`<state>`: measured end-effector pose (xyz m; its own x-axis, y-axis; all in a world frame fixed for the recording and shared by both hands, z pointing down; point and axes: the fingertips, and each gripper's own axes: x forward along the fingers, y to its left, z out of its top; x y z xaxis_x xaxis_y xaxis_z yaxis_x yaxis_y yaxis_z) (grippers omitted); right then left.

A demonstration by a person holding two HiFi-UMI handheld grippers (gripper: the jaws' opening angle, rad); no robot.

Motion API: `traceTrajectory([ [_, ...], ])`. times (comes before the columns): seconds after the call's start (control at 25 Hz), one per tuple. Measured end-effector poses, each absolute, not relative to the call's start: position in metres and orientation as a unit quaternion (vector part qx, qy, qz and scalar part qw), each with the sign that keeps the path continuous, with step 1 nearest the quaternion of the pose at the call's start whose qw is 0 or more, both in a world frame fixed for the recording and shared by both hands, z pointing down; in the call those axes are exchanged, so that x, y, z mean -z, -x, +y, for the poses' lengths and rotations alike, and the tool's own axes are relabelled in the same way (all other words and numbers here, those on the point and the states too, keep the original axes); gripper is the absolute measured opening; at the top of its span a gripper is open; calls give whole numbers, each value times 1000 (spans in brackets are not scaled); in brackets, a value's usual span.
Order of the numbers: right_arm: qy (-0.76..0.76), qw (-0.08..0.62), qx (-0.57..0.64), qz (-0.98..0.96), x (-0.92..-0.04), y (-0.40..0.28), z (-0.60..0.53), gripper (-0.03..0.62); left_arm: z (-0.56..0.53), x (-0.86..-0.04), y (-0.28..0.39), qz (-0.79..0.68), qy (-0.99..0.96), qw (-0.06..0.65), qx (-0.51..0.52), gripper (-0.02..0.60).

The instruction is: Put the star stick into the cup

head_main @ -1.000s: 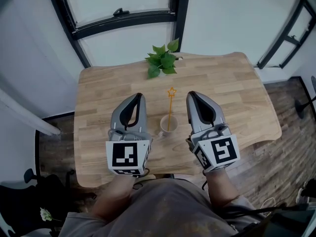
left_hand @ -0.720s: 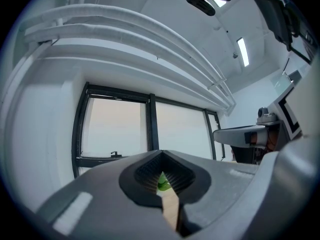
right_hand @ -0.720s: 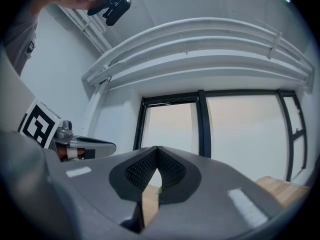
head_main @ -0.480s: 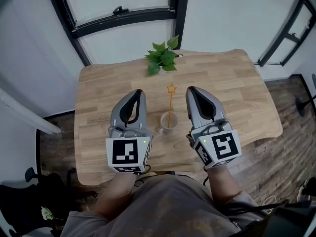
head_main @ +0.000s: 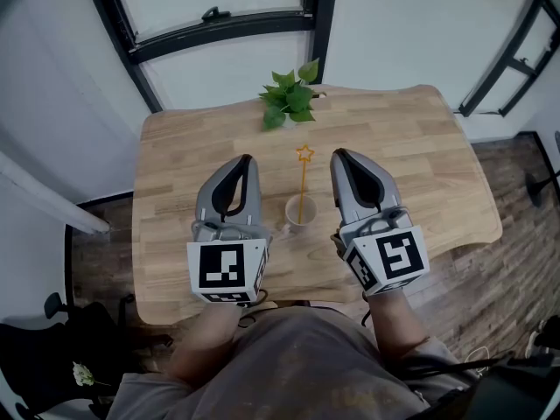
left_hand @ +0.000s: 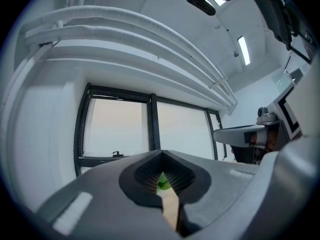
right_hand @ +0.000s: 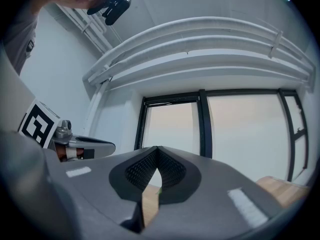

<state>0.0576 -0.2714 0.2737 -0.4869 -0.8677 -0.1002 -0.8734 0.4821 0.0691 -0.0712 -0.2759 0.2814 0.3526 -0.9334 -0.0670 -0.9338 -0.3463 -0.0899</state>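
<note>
A white cup point(head_main: 300, 210) stands on the wooden table point(head_main: 402, 147) between my two grippers. The yellow star stick point(head_main: 303, 182) stands in the cup, leaning away from me, its star point(head_main: 304, 154) above the rim. My left gripper point(head_main: 242, 163) sits just left of the cup, shut and holding nothing. On the other side of the cup my right gripper point(head_main: 342, 157) is likewise shut and empty. Neither touches the cup or stick. In the left gripper view the jaws point(left_hand: 161, 155) meet at the tips, as they do in the right gripper view point(right_hand: 157, 149).
A small green plant point(head_main: 289, 103) stands at the table's far edge, beyond the star. Behind it are a white wall and a dark-framed window point(head_main: 219, 24). Dark wooden floor point(head_main: 516, 182) lies to the right of the table.
Hardly anything differs. Both grippers keep their places beside the cup, and the stick stays in the cup. The head view has shifted slightly.
</note>
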Motion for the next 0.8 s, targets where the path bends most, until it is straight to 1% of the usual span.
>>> traceTrajectory([
  [0.8, 513, 24, -45, 857, -282, -63, -279, 21, -283, -290, 67, 566, 823, 51, 9, 0],
])
